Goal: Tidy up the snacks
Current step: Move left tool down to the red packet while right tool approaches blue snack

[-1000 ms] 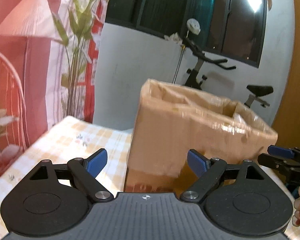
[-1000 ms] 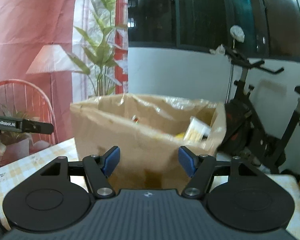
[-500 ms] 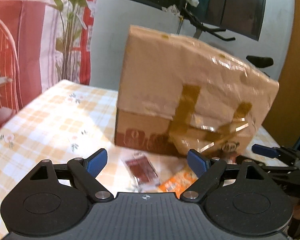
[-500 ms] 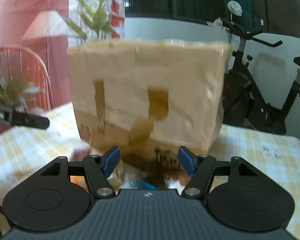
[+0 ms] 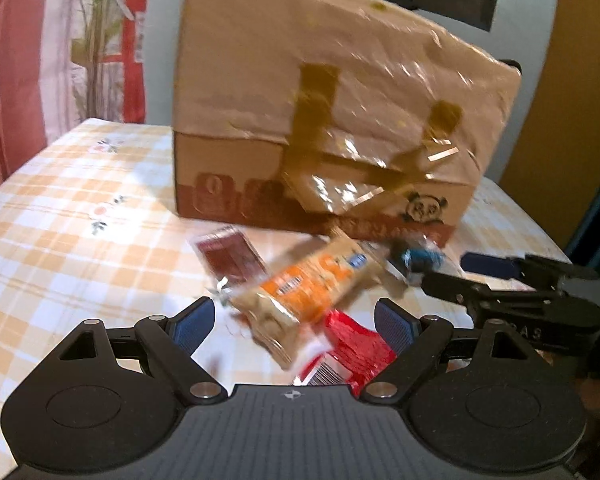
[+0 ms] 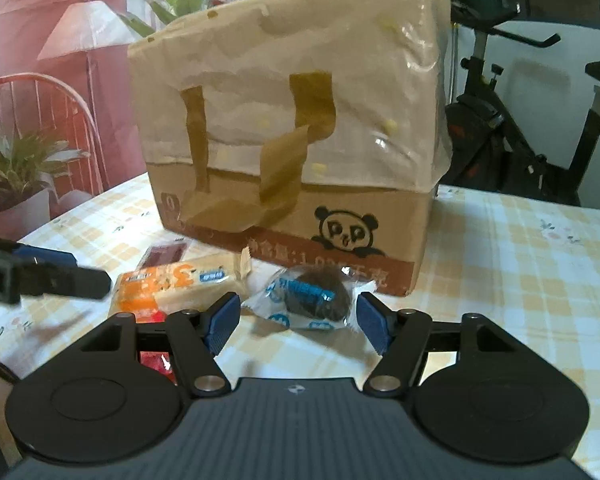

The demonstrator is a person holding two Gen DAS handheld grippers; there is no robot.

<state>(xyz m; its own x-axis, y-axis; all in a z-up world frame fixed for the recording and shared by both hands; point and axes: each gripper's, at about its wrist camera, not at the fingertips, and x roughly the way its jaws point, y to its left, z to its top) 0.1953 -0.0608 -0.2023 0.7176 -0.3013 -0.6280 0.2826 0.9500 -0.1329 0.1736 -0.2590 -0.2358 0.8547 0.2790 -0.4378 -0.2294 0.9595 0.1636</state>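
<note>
- The right hand-held gripper [image 6: 296, 322] hangs low over the surface [image 6: 512, 264] with its jaws apart and nothing between the pads; the blue-and-white wrapped dark snack [image 6: 310, 298] lies just ahead of the gap, close in front of the box [image 6: 296, 120].
- That snack's long axis runs roughly across the jaws' line, left to right in the right wrist view, so the pads would meet its crimped ends, I judge.
- The left hand-held gripper [image 5: 292, 324] is closing slightly, its jaws wide apart and gripping nothing; the orange-labelled biscuit pack [image 5: 304, 292] lies just ahead between its fingers, slanting from near-left to far-right, partly over a red packet [image 5: 356, 356].
- The right hand is nearer the blue-wrapped snack; the left is nearer the biscuit pack and the red packet.
- Count of loose snacks on the surface: one blue-wrapped snack, one orange biscuit pack, one red packet, one dark maroon sachet [image 5: 230, 256], four in all.
- One box, wrapped in crinkled film and brown tape strips; from here I cannot tell what it holds.
</note>
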